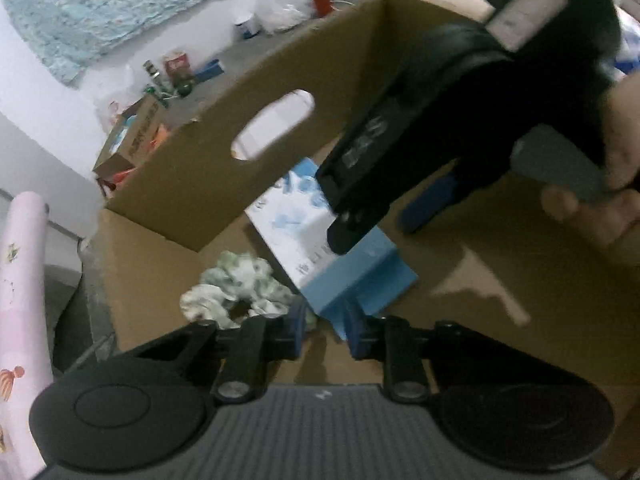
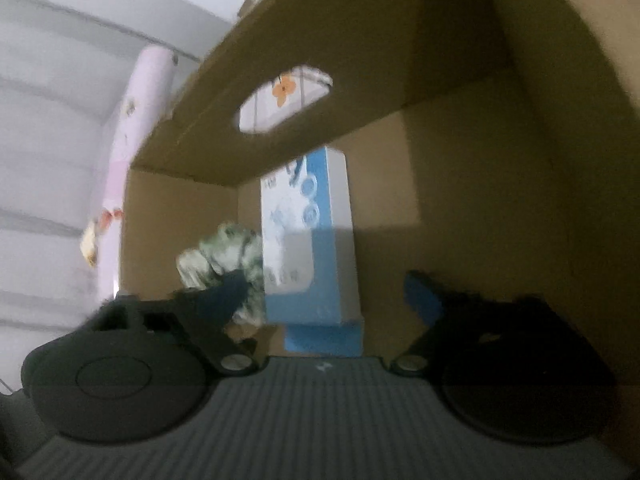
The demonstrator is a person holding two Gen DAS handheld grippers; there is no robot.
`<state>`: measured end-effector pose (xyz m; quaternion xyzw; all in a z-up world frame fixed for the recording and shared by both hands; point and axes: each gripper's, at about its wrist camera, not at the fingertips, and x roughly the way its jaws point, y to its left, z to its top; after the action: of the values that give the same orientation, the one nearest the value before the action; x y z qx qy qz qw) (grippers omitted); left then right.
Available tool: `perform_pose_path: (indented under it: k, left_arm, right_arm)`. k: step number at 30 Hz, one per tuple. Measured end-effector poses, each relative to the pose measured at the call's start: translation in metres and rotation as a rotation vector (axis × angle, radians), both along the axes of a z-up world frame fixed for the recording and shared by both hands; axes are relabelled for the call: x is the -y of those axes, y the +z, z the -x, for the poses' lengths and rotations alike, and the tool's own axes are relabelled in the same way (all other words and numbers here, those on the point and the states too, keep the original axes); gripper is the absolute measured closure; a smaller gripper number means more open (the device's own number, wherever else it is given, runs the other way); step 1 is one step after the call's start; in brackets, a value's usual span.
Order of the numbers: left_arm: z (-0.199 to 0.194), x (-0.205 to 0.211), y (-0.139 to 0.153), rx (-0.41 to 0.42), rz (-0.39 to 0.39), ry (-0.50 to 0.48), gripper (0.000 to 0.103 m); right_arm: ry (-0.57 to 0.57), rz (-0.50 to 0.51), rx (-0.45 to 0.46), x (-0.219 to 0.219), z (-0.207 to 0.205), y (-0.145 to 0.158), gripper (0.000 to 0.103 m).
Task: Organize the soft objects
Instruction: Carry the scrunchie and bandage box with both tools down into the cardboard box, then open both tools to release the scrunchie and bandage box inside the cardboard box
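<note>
Shown in both wrist views was an open cardboard box [image 1: 224, 148], entered from above by both tools. At the far left, outside the box, a pink patterned roll [image 1: 20, 280] stood just beside the box's corner. A crumpled green-and-white cloth [image 1: 236, 288], judged to be one of the soft objects, was seen lying on the box floor near the left wall, placed there presumably so that such items are gathered in one container. Just to its right, touching or nearly touching it, a blue-and-white carton [image 1: 344, 264] was laid flat on the floor.

The left gripper [image 1: 326, 328] was held low over the seam between cloth and carton; its jaws stood narrowly parted with nothing gripped between them, a corner of the carton lying beyond their tips. The right gripper [image 2: 324, 292], held by a hand [image 1: 612, 200], was reached in from the upper right; its jaws were spread and empty, the cloth and carton lying ahead of them.

A side wall with an oval handle hole [image 1: 272, 124] rose behind the objects, limiting travel on that side. To the right of the carton the box floor [image 1: 500, 260] lay bare, and this was judged the freest room for movement. Blur prevented finer reading of contact.
</note>
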<state>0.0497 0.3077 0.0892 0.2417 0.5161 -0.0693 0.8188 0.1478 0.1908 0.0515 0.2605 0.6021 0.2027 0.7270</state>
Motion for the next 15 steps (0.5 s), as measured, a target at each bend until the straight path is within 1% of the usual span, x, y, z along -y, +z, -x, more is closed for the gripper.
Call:
perform_pose_path:
  k: [1,2,3,4,5,6,7,9,10,13,14,15]
  left_arm:
    - [0.000,-0.001,-0.005,-0.003,-0.025,0.009,0.081]
    - [-0.002,-0.001,-0.008,-0.013,-0.052,0.027,0.082]
    - [-0.001,0.000,-0.010,-0.023,-0.074,0.046,0.086]
    - [-0.002,-0.001,-0.011,-0.026,-0.093,0.064,0.089]
    - [-0.014,-0.006,-0.012,-0.026,-0.115,0.088,0.098]
    - [-0.020,-0.011,-0.013,-0.025,-0.138,0.122,0.100]
    - [-0.025,-0.013,-0.016,-0.031,-0.154,0.138,0.100]
    - [-0.033,-0.019,-0.022,-0.039,-0.211,0.168,0.102]
    - [-0.036,-0.020,-0.024,-0.036,-0.221,0.175,0.102]
    - [-0.036,-0.021,-0.021,-0.028,-0.196,0.194,0.101]
    - [-0.035,-0.019,-0.018,-0.025,-0.197,0.196,0.097]
    - [-0.038,-0.019,-0.016,-0.018,-0.196,0.195,0.093]
  right_arm:
    - [-0.001,-0.002,-0.012,-0.002,0.002,-0.002,0.054]
    - [-0.002,-0.026,-0.029,-0.005,0.005,-0.006,0.057]
    - [-0.005,-0.033,-0.037,-0.010,0.002,-0.008,0.061]
    - [-0.007,-0.030,-0.034,-0.009,0.002,-0.008,0.062]
    - [-0.011,-0.032,-0.024,-0.012,-0.003,-0.009,0.062]
    - [-0.009,-0.032,-0.021,-0.018,-0.014,-0.014,0.064]
    - [-0.008,-0.032,-0.009,-0.021,-0.016,-0.015,0.066]
    - [-0.013,-0.035,0.009,-0.022,-0.015,-0.015,0.066]
    - [-0.021,-0.044,0.011,-0.020,-0.014,-0.014,0.066]
    - [-0.030,-0.074,0.011,-0.013,-0.013,-0.015,0.066]
    - [-0.030,-0.076,0.006,-0.012,-0.013,-0.014,0.065]
    - [-0.030,-0.073,0.002,-0.010,-0.012,-0.013,0.063]
